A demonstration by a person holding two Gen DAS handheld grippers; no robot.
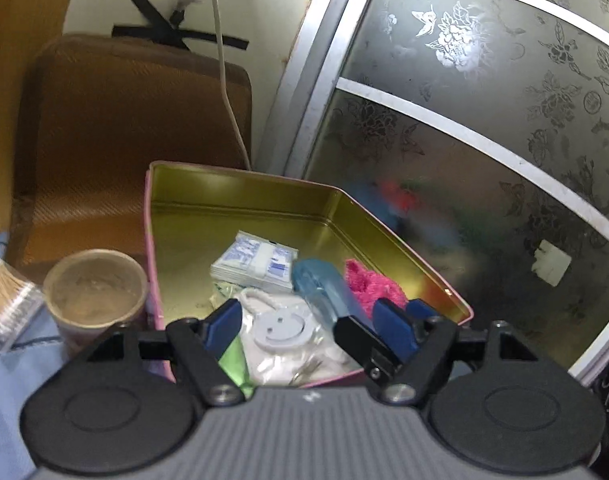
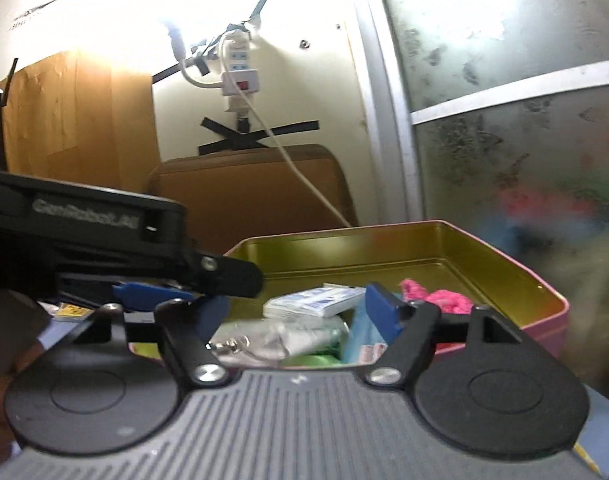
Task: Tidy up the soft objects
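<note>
The left gripper (image 1: 308, 326) hangs over the near edge of the tin box (image 1: 240, 188), its blue fingers spread apart with nothing between them. Under it lie a white pouch with a round grey disc (image 1: 278, 330) and a green piece (image 1: 234, 364). Behind these are a blue transparent bottle (image 1: 320, 284), a pink fluffy cloth (image 1: 368, 282) at the right wall, and a stack of white-blue sachets (image 1: 252, 262). Left of the box stands a paper cup (image 1: 94, 292), touching it, and a pack of cotton swabs (image 1: 6, 298). The right gripper (image 2: 294, 308) is also open and empty, just before the box. The left gripper's black body, with the writing "GenRobot.AI", blocks its left side. Far behind, a power strip (image 2: 240, 68) is taped to the wall.
</note>
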